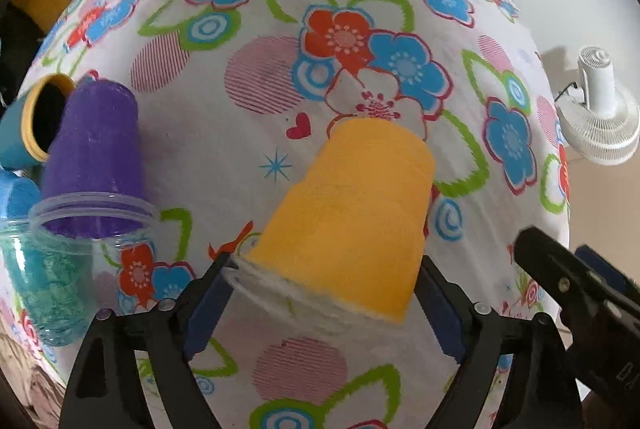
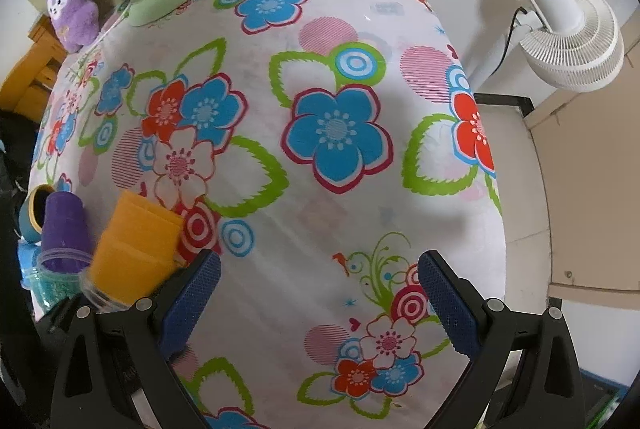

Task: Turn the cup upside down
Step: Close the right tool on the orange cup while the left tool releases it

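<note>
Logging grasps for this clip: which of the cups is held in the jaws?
The orange cup, clamped near its rim by the left gripper. The purple cup and the teal, yellow-rimmed cup stand ungripped at left.

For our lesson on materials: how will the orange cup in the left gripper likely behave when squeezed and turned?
The orange cup looks thin-walled, so it is probably light and may flex between the left gripper pads. Its fuzzy-looking surface likely resists slipping. It tapers, so set down rim first it should stand steady.
</note>
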`<state>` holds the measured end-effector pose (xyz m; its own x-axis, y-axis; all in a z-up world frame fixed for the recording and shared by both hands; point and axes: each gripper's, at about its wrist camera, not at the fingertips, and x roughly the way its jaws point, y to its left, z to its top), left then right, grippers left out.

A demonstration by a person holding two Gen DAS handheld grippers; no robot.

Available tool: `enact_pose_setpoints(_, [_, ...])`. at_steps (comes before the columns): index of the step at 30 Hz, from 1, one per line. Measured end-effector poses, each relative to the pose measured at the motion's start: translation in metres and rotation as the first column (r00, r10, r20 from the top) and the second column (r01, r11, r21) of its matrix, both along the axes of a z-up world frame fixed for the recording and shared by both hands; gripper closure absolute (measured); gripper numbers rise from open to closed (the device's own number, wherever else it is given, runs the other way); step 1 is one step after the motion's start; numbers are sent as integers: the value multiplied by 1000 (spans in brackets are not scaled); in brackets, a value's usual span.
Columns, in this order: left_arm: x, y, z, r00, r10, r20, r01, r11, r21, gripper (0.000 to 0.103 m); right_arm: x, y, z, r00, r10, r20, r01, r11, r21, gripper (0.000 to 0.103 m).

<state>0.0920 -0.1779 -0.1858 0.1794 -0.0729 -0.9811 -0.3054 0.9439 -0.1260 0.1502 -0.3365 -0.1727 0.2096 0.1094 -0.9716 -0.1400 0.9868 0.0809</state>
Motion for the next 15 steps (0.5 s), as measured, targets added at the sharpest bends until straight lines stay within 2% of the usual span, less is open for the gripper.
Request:
enact_pose_setpoints(2, [-2,-4,11,999,-31,18,31,999,23,5,-2,4,6,1000,12,8,-12,1000,4,2])
enact_pose_setpoints(9, [-9,3,50,991,-112,70,108,992,60,5,-6,18,31,998,16,54,-17,1000,19,2])
enact_pose_setpoints(13, [-6,19,71,986,-141,91,132,986,99,5,-9,25,39,998,-23,59,20,998,62,2])
enact_pose_setpoints(15, [-3,31,83,982,-158,106,142,980,142,5,-9,30,41,998,-41,57,36,996,79,2])
